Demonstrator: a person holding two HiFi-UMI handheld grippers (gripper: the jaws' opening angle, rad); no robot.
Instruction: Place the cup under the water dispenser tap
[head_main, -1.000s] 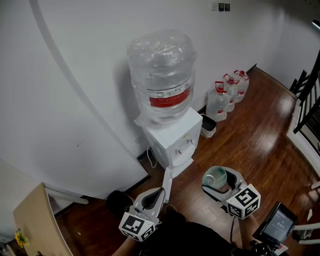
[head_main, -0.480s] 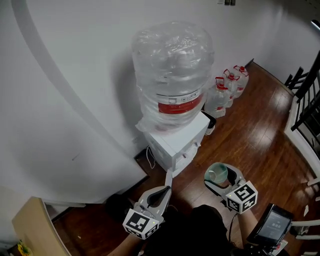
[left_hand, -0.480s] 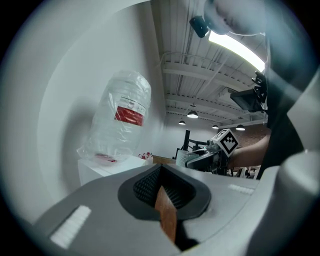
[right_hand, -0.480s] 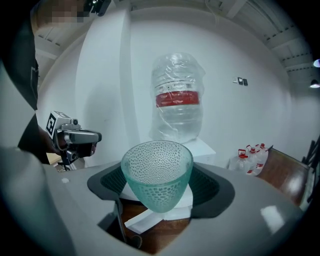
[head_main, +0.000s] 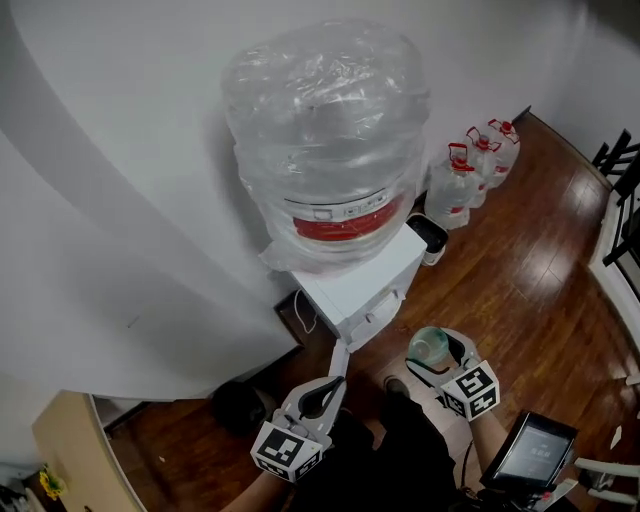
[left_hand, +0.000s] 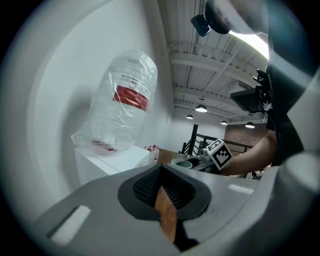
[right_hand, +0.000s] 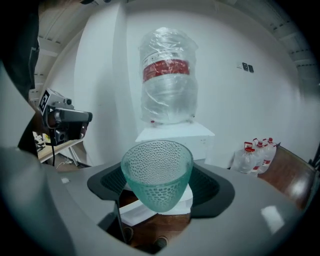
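A ribbed, pale green glass cup (right_hand: 157, 175) stands upright between the jaws of my right gripper (right_hand: 157, 186), which is shut on it. In the head view the cup (head_main: 430, 347) and right gripper (head_main: 428, 352) hang low in front of the white water dispenser (head_main: 362, 285), to the right of its small taps (head_main: 384, 307). A large clear bottle (head_main: 325, 140) with a red band sits on top. My left gripper (head_main: 333, 385) is shut and holds nothing, below and left of the dispenser. The left gripper view shows its jaws (left_hand: 162, 187) meeting, with the dispenser (left_hand: 107, 162) ahead.
Several clear water jugs (head_main: 470, 170) with red caps line the wall to the right. A small bin (head_main: 432, 235) stands beside the dispenser. A dark round object (head_main: 240, 405) lies on the wood floor at the left. A screen (head_main: 530, 450) sits at the lower right, a wooden cabinet (head_main: 70, 450) at the lower left.
The dispenser and bottle loom larger and nearer. Both grippers have sunk and moved in toward the dispenser's front. The cup stays in the right gripper.
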